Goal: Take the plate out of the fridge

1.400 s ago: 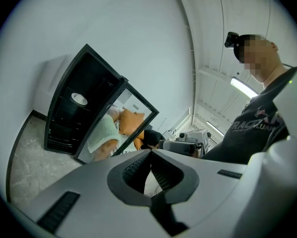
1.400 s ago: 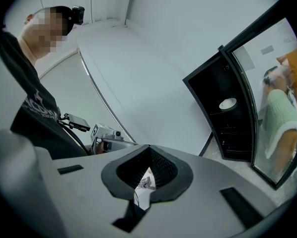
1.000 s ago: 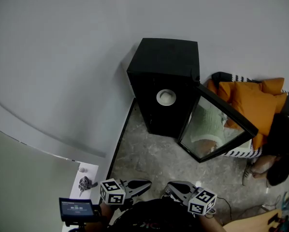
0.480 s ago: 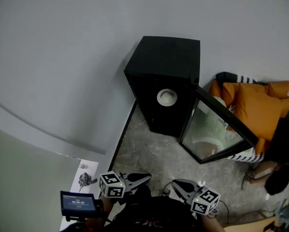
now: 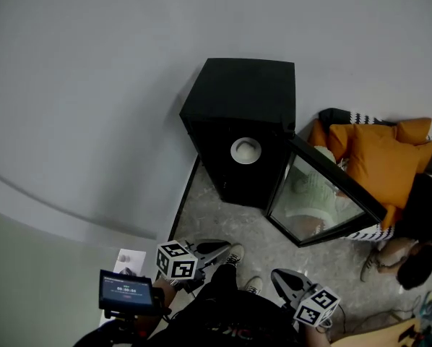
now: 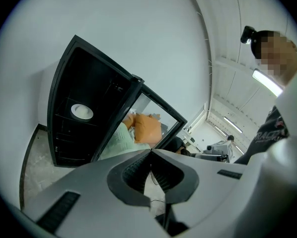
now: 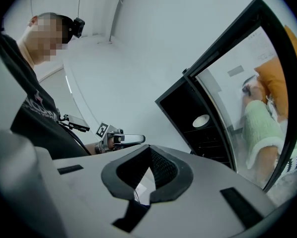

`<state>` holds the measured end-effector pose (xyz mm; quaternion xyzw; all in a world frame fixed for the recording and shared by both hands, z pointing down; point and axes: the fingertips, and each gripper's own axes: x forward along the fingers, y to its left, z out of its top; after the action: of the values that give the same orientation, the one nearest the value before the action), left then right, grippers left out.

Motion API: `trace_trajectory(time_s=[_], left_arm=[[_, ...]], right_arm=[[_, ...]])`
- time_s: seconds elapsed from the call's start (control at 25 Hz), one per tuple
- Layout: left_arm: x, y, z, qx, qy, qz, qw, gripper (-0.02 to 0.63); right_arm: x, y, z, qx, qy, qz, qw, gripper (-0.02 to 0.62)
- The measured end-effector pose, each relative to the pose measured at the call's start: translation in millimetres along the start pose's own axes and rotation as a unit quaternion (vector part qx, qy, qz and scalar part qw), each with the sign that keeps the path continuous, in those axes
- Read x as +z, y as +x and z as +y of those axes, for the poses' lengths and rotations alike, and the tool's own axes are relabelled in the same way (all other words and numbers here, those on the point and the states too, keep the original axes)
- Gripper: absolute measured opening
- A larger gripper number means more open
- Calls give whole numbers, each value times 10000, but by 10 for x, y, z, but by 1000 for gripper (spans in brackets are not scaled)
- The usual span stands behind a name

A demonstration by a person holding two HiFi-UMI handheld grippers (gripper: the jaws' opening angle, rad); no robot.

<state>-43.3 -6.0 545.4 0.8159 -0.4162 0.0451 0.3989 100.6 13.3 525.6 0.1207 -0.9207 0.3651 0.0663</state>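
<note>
A white plate (image 5: 245, 150) lies on a shelf inside the black fridge (image 5: 239, 96), whose glass door (image 5: 323, 192) stands open to the right. In the left gripper view the plate (image 6: 82, 111) is far ahead at the left; in the right gripper view the plate (image 7: 200, 120) is also far ahead, beside the door. My left gripper (image 5: 225, 247) is shut and empty, low in the head view, well short of the fridge. To its right, near the head view's bottom edge, my right gripper (image 5: 278, 274) is also shut and empty. The left gripper (image 7: 138, 140) shows in the right gripper view.
An orange cushion (image 5: 378, 157) and a seated person (image 5: 418, 223) are right of the fridge door. A small screen (image 5: 126, 290) sits at bottom left. Grey walls stand behind and to the left of the fridge. Speckled floor (image 5: 223, 219) lies between me and the fridge.
In the head view the left gripper has moved up, closer to the fridge. The right gripper has shifted to the right. Both jaws stayed shut.
</note>
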Motion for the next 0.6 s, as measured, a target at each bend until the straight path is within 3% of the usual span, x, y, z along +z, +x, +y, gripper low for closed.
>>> trace_trajectory(time_s=[0.32,0.6], left_arm=[[369,182,716,364,-629,-83,9973,6],[552,430,1293,647,-1367,-202,9883,5]], right_arm=[[162,-19,-98,-689,16,-365,9970,3],[220,-42,-183,-1159,169,-657,9909,3]])
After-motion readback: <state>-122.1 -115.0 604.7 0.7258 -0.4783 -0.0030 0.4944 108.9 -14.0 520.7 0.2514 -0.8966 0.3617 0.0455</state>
